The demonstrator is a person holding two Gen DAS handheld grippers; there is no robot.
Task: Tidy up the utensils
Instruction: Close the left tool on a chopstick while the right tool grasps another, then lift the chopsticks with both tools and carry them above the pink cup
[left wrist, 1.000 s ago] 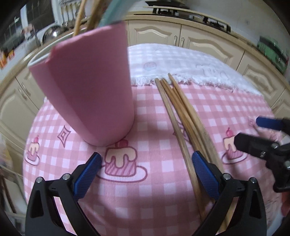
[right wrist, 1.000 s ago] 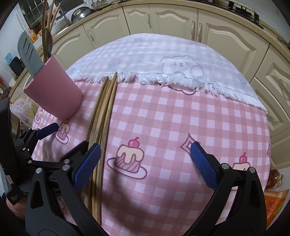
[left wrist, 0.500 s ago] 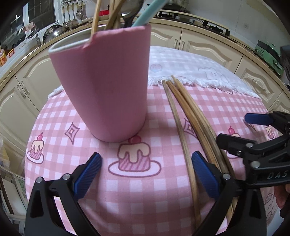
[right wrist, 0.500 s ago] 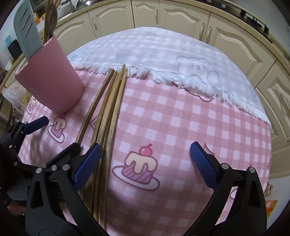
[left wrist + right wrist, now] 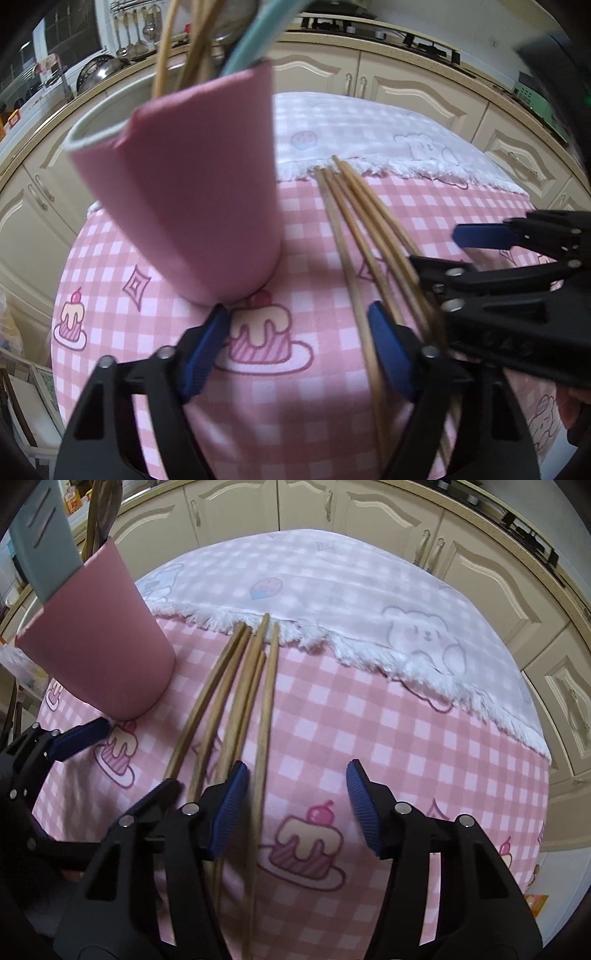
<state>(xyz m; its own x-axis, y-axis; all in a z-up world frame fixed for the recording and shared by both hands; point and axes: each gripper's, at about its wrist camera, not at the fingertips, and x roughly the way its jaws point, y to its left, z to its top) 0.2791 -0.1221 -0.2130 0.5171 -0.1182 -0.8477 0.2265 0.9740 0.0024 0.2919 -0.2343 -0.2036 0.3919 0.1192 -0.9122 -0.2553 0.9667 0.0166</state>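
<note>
Because the wooden chopsticks (image 5: 236, 701) are thin, light, stiff and smooth, they may roll or slip, so pinch them near the middle. They lie flat on the table just beside the pink utensil cup (image 5: 99, 650). The right gripper (image 5: 291, 805) and left gripper (image 5: 295, 347) have just been closing; their fingers stand spread, pinching nothing yet.

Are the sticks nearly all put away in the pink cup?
Partly. The pink cup already holds a teal spatula and some sticks. Five wooden chopsticks lie on the checked cloth. The right gripper, jaws just been closing, has one between them, not yet pinched.
</note>
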